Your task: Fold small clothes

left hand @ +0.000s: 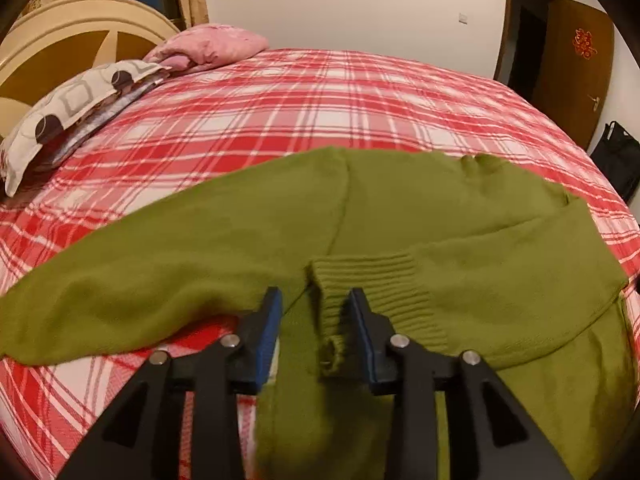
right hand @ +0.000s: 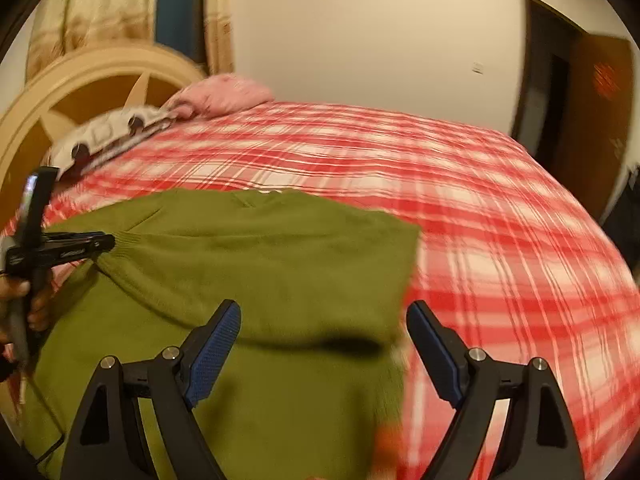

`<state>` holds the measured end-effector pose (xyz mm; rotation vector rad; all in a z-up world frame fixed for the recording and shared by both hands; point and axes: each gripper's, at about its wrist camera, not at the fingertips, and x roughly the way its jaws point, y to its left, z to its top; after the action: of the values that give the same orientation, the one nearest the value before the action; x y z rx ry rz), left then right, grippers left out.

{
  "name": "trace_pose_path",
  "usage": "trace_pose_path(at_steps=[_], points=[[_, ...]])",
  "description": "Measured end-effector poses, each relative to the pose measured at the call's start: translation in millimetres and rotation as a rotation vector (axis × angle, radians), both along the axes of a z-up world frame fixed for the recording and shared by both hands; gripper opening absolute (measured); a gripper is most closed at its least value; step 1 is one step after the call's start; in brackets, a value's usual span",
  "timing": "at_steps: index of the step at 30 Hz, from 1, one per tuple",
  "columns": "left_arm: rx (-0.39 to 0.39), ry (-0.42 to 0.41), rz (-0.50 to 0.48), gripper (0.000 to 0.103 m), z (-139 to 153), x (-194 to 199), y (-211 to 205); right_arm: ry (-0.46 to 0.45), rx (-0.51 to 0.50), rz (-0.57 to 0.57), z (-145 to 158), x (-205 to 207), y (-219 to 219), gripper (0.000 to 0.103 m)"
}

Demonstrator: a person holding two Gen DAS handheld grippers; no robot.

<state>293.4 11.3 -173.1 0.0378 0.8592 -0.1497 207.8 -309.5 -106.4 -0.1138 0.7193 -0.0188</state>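
The green sweater (left hand: pixel 248 232) is a soft olive knit with ribbed cuffs, spread on the bed (left hand: pixel 320 92), which carries a red-and-white plaid cover. One sleeve is folded across the body so that its ribbed cuff (left hand: pixel 360 280) lies near the garment's middle; the other sleeve extends outward toward the left of the left wrist view, lying flat on the plaid cover.

Left tool (left hand: pixel 316 300): the blue pads stand apart, one on each side of the ribbed cuff. The left pad is clear of the knit; the right pad is close against the cuff edge, and contact there cannot be confirmed. No clamping is visible.

Right tool (right hand: pixel 324 316): the jaws stand wide apart above the folded right edge of the sweater, with nothing between the pads.

View differences:
- The left wrist view alone shows the outstretched sleeve, the cuff ribbing in detail and a dark bag (left hand: pixel 616 160) on the floor beside the bed.
- The right wrist view alone shows the left tool from outside, its tip at the ribbed cuff, with the person's hand (right hand: pixel 28 300) around its handle. This view is blurred on its right side.
- Both views show the patterned pillow (left hand: pixel 72 108), the pink pillow (left hand: pixel 212 44), the headboard (left hand: pixel 60 36) and the brown door (left hand: pixel 576 64).
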Motion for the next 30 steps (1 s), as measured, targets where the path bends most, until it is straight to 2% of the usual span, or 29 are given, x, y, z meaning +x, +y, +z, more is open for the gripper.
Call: trace_pose_path(at_steps=[2, 5, 8, 11, 14, 17, 19, 20, 22, 24, 27, 30], points=[[-0.011, -0.001, -0.003, 0.037, -0.6, -2.4, 1.8, 0.05, -0.003, -0.022, -13.3, 19.9, -1.3, 0.085], [0.004, -0.006, -0.008, 0.037, -0.8, -2.4, -0.2, 0.186, 0.059, -0.049, -46.4, 39.1, -9.4, 0.085], [0.051, -0.014, -0.018, 0.038, -3.3, -4.1, -5.0, 0.162, 0.006, -0.044, -53.6, 29.9, 0.2, 0.086], [0.049, -0.008, -0.043, 0.034, -1.7, -7.6, -7.8, 0.191, 0.022, -0.018, -51.7, 21.5, 8.9, 0.086], [-0.029, 0.028, -0.085, 0.034, -1.6, -10.3, -9.5, 0.116, -0.009, -0.03, -42.5, 0.8, 10.3, 0.086], [-0.043, 0.035, -0.1, 0.031, -3.9, -8.5, -15.1, 0.069, 0.025, -0.05, -35.5, -22.3, 6.6, 0.086], [-0.039, 0.032, -0.113, 0.014, -3.4, -8.7, -17.8, 0.035, 0.033, -0.052, -32.2, -37.9, 7.5, 0.086], [-0.036, 0.022, -0.12, 0.01, -1.7, -9.9, -18.9, 0.025, 0.037, -0.046, -31.6, -46.0, 8.0, 0.086], [-0.03, -0.012, -0.107, 0.01, 5.0, -13.4, -15.0, 0.018, 0.026, -0.038, -32.3, -54.5, 10.0, 0.086], [-0.065, -0.024, -0.089, 0.01, 12.0, -14.8, -4.8, 0.004, 0.008, -0.029, -31.2, -60.7, 11.4, 0.086], [-0.07, -0.029, -0.074, 0.01, 12.7, -15.8, 4.4, -0.005, 0.0, -0.013, -27.9, -62.1, 10.9, 0.086], [-0.07, 0.001, -0.081, 0.01, 4.9, -15.5, 0.4, -0.022, -0.006, -0.021, -22.7, -50.9, 11.3, 0.086]])
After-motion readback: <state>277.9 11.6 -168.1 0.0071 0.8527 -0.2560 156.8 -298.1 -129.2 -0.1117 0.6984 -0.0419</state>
